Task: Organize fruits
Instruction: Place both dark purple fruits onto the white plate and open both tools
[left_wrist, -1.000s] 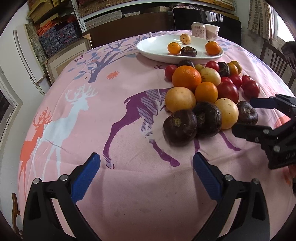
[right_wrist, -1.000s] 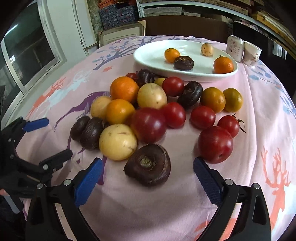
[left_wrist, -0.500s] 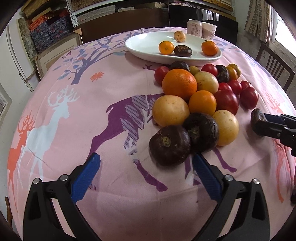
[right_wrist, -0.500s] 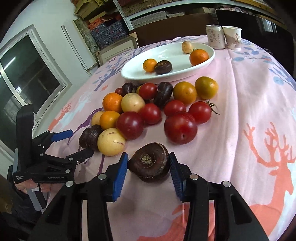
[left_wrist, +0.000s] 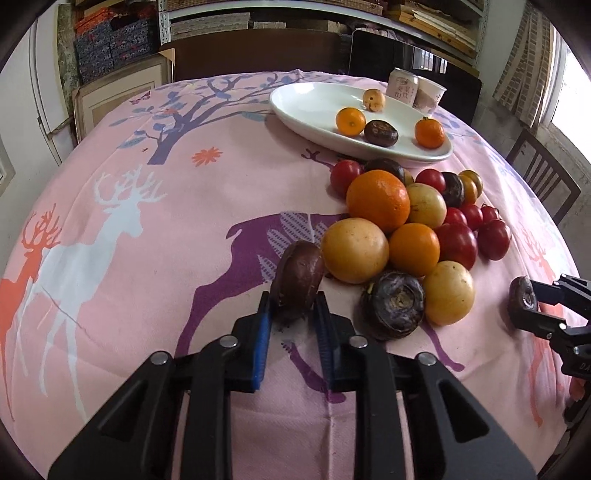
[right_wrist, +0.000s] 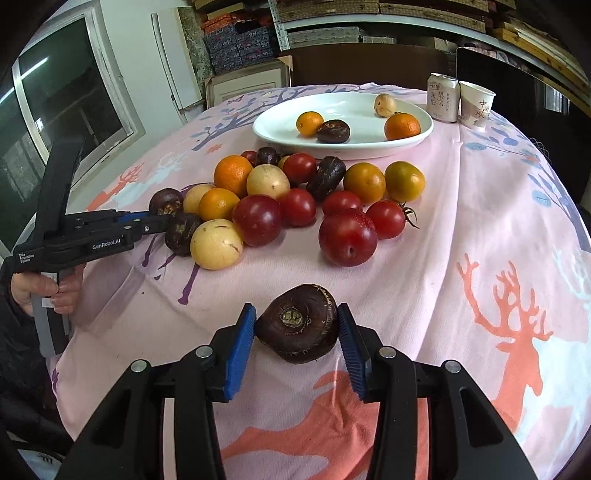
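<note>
Pink tablecloth (right_wrist: 480, 206) under dark, rough, flattened water chestnut (right_wrist: 299, 323).

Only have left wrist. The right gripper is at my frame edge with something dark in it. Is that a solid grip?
Observer: Yes. The right gripper is shut on a water chestnut, with both blue pads against its sides and the stem scar facing the camera.
Operator: What's between it and the plate?
Observer: A big red plum sits ahead, slightly right, in front of the pile. The white plate lies beyond the pile.
</note>
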